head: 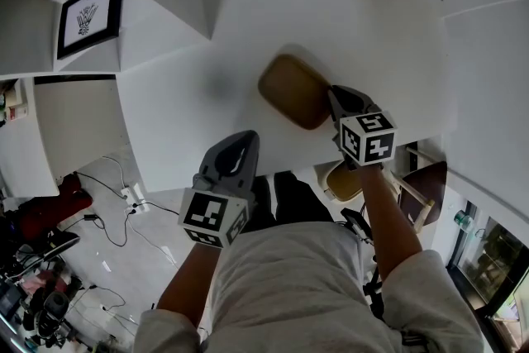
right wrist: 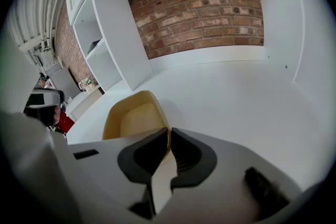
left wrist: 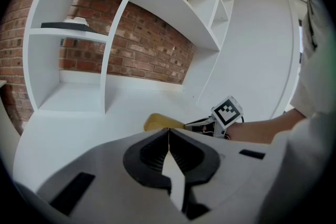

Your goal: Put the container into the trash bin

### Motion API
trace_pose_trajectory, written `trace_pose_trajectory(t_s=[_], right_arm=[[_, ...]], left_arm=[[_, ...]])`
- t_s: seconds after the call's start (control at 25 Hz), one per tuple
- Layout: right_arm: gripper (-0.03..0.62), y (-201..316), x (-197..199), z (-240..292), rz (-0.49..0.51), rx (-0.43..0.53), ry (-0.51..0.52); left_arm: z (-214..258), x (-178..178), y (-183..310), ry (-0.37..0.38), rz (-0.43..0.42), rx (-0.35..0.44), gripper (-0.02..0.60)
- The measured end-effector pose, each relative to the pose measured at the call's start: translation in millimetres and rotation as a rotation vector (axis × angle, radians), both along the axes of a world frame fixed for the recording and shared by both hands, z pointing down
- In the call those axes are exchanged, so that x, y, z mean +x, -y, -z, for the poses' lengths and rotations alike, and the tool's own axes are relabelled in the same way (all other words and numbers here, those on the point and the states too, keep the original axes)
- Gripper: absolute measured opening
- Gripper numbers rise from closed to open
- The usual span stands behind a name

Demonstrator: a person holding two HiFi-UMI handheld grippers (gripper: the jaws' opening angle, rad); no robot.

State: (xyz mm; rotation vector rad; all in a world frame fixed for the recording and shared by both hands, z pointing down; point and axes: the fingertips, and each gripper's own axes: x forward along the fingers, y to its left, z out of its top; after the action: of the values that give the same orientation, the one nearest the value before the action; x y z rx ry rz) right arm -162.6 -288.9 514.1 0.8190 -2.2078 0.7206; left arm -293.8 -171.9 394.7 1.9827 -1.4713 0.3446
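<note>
Tan shallow rounded-square container [head: 291,89] lies on the white tabletop [head: 331,4] at the centre of the head view, near the table's front edge. Its right rim is pinched by the right gripper [head: 334,97]; in the right gripper view the thin rim edge is clamped between the dark pads, and the container's hollow lies up and left of the jaws. Left gripper [head: 241,138] is at lower left of the container, apart from it, over the table's near edge, with its jaws pressed together and nothing between them.
</note>
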Motion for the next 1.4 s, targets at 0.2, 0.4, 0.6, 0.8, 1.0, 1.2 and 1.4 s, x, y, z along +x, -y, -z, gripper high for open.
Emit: trace_pose_trajectory(t_s=[0.2, 0.4, 0.6, 0.8, 1.0, 1.2, 1.4], right_arm=[[0.041, -2.1, -2.3, 8.3, -0.008, 0.004, 0.014], [0.041, -10.3, -2.1, 18.2, -0.02, 0.004, 0.026], [0.041, -22.9, 0.0, 28.6, -0.038, 0.007, 0.035], [0.041, -39.5, 6.5, 35.6, -0.074, 0.013, 0.039], [0.041, -60.9, 14.4, 39.5, -0.125, 0.015, 0.045], [0.041, -84.8, 22.1, 47.4, -0.187, 0.016, 0.055], [0.041, -108.4, 36.8, 49.3, -0.27, 0.014, 0.052]], left_arm=[[1.9, -2.5, -1.3, -0.007, -0.002, 0.005, 0.017], [9.1, -3.9, -4.0, -0.005, -0.01, 0.021, 0.017], [14.2, -4.3, -11.7, -0.004, -0.027, 0.034, 0.017], [18.6, -1.4, -22.5, -0.011, -0.061, 0.049, 0.017], [20.1, 1.8, -35.1, -0.026, -0.099, 0.062, 0.017], [24.8, 8.2, -45.0, -0.04, -0.156, 0.076, 0.017], [29.4, 17.5, -47.6, -0.047, -0.235, 0.099, 0.017]])
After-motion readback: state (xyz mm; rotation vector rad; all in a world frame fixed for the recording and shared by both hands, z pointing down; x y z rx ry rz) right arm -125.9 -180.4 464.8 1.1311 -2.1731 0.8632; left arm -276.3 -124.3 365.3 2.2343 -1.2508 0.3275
